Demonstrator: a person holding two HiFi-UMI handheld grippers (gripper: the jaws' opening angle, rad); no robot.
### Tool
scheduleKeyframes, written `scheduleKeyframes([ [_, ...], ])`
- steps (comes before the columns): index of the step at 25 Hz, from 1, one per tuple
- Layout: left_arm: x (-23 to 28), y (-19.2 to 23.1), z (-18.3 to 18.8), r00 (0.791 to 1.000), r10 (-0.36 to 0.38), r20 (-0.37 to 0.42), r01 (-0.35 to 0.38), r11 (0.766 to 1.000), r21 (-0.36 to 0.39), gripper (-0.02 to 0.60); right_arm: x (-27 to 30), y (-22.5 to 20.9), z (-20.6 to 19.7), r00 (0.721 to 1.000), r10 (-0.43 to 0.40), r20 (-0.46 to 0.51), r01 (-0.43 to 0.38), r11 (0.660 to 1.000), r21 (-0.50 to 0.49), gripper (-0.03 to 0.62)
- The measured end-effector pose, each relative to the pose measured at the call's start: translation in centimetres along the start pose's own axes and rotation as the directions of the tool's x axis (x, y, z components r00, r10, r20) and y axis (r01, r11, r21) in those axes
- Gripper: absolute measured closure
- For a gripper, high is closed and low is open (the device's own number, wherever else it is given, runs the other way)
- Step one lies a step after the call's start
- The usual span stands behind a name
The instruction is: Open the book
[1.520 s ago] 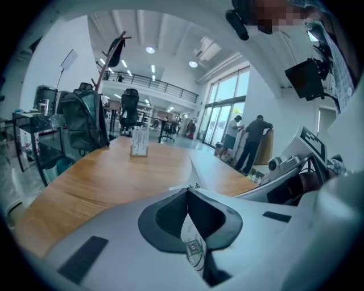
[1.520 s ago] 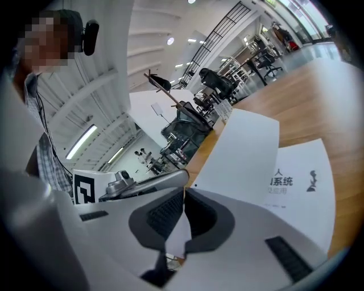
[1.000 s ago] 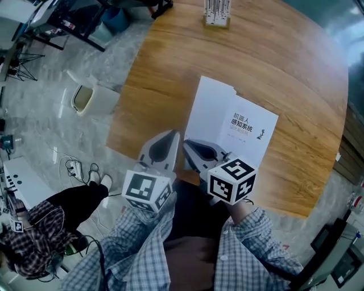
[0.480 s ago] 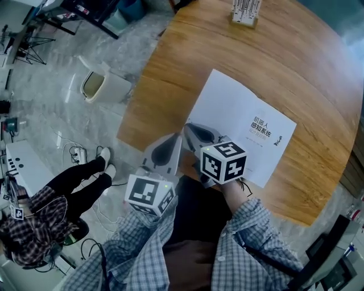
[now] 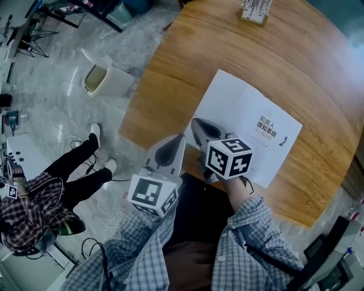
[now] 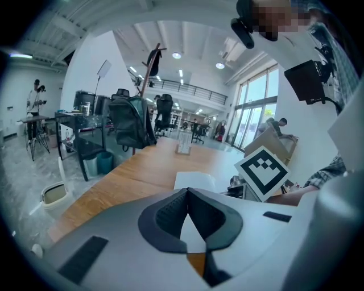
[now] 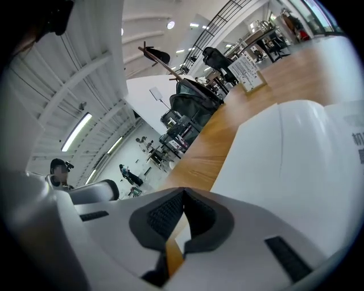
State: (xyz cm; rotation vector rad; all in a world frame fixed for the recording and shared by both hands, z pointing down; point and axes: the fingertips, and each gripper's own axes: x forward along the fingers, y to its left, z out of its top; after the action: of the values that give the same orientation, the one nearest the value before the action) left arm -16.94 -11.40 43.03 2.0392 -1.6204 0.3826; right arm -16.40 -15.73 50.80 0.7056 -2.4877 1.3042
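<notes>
A white book (image 5: pixel 250 126) lies closed and flat on the round wooden table (image 5: pixel 170 74), its printed cover facing up. My right gripper (image 5: pixel 197 121) is shut and empty, its tips over the book's near-left corner. In the right gripper view the jaws (image 7: pixel 183 193) meet, with the white cover (image 7: pixel 296 153) spreading to the right. Just left of it, over the table's near edge, my left gripper (image 5: pixel 181 137) is also shut on nothing. From the left gripper view the closed tips (image 6: pixel 186 190) point at the book (image 6: pixel 196 181).
A small upright card stand (image 5: pixel 254 10) sits at the table's far side. On the floor to the left are a white bin (image 5: pixel 105 79) and a seated person (image 5: pixel 34 210). The table's near edge (image 5: pixel 139 139) runs under my grippers.
Both grippers have moved forward and down toward the book's near-left corner, the right one more. Both stayed shut. The book has not been opened.
</notes>
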Motion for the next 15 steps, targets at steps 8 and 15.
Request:
scheduleKeyframes([
  [8,1.2,-3.7,1.0,0.996,-0.09,0.017,0.09,0.995,0.041,0.574,-6.5,-2.2,2.6,0.974,-0.174,0.142,0.192,0.974,-0.122,0.576],
  [15,3.1,-8.9,1.4,0.976,-0.219,0.008,0.218,0.973,0.082,0.574,-14.7,-5.3,4.0,0.926,-0.282,0.249,0.314,0.944,-0.098,0.576],
])
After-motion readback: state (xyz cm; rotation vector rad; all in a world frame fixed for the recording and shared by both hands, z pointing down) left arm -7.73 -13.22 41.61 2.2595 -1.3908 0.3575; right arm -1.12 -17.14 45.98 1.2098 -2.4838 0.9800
